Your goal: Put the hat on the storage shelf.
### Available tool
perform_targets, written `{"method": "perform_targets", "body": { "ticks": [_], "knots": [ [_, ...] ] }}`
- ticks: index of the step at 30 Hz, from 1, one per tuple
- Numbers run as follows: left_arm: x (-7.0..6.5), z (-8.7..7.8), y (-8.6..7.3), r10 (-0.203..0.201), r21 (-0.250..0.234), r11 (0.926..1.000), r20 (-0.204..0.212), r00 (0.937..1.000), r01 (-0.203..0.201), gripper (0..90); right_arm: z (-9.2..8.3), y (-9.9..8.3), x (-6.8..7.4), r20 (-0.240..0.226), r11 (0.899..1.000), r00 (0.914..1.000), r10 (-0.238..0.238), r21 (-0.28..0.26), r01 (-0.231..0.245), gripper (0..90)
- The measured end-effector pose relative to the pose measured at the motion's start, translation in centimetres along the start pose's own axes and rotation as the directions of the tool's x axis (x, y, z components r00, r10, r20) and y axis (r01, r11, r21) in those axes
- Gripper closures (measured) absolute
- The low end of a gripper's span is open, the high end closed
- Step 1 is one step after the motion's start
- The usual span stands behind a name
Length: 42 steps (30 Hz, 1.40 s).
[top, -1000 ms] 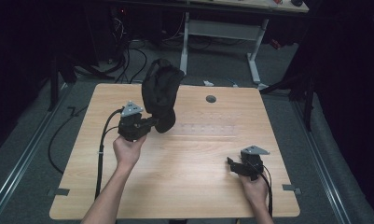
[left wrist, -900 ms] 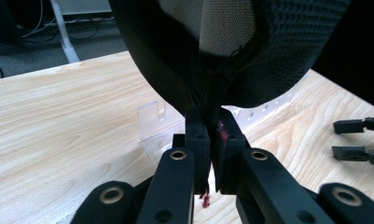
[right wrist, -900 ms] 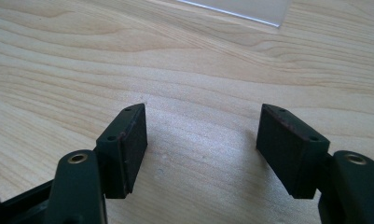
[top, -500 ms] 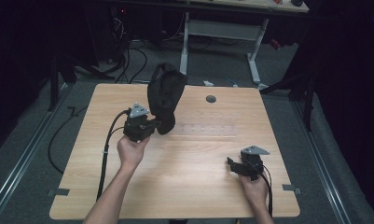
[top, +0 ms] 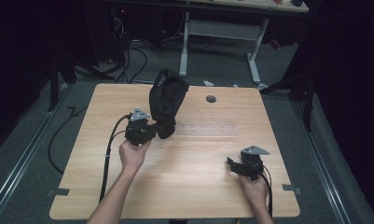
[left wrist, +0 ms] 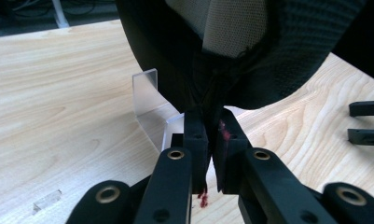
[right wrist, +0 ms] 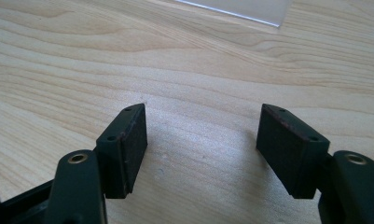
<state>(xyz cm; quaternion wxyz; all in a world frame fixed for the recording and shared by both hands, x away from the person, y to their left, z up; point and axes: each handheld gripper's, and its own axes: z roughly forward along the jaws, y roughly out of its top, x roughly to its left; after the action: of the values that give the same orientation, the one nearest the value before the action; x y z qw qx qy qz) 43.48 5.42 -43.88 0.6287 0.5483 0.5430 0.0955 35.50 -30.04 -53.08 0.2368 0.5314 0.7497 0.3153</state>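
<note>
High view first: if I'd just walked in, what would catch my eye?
Probably the floppy black fabric bag, held up above the far left part of the pale wooden table by the left tongs, whose jaws are shut on its bottom edge. Next, the right tongs near the table's right front, open and holding nothing.

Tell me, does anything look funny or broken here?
Little red flecks mark the left gripper where its jaws pinch the black bag, like worn or smeared pads. A clear plastic stand sits behind it. Otherwise nothing looks broken.
</note>
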Motion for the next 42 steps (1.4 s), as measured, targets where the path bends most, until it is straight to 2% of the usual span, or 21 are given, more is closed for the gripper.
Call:
{"method": "perform_targets", "body": {
  "ticks": [3, 6, 11, 14, 26, 35, 42],
  "knots": [
    [0.0, -0.1, 0.1, -0.017, 0.001, 0.9999, 0.006, 0.9998, 0.017, 79.1, 0.0, 0.0, 0.0, -0.001, 1.000, 1.0000, 0.001, 0.000, -0.001, 33.7],
    [0.1, -0.2, 0.2, -0.035, 0.007, 0.9994, -0.004, 0.9994, 0.035, 66.0, 0.0, 0.0, 0.0, -0.001, 1.000, 1.0000, 0.001, 0.001, -0.001, 33.7],
    [0.1, -0.4, 0.3, -0.031, 0.005, 0.9995, -0.013, 0.9994, 0.031, 50.2, 0.0, 0.0, 0.0, -0.001, 1.000, 1.0000, 0.001, 0.001, -0.001, 33.6],
    [0.0, -0.6, 0.3, -0.032, 0.005, 0.9995, -0.010, 0.9994, 0.032, 45.5, 0.0, 0.0, 0.0, -0.001, 1.000, 1.0000, 0.001, 0.000, -0.001, 33.6],
    [-0.3, -2.2, 0.9, -0.032, -0.014, 0.9994, 0.001, 0.9995, 0.032, 40.9, 0.0, 0.0, 0.0, -0.001, 1.000, 1.0000, 0.000, 0.000, 0.000, 33.6],
    [0.1, -3.4, 1.2, -0.028, -0.025, 0.9993, -0.008, 0.9996, 0.028, 40.1, 0.0, 0.0, 0.0, -0.001, 1.000, 1.0000, 0.001, 0.000, -0.001, 33.6],
    [0.4, -4.3, 1.2, -0.044, -0.031, 0.9986, -0.011, 0.9990, 0.043, 39.7, 0.0, 0.0, 0.0, -0.001, 1.000, 1.0000, 0.000, 0.000, 0.000, 33.6]
  ]
}}
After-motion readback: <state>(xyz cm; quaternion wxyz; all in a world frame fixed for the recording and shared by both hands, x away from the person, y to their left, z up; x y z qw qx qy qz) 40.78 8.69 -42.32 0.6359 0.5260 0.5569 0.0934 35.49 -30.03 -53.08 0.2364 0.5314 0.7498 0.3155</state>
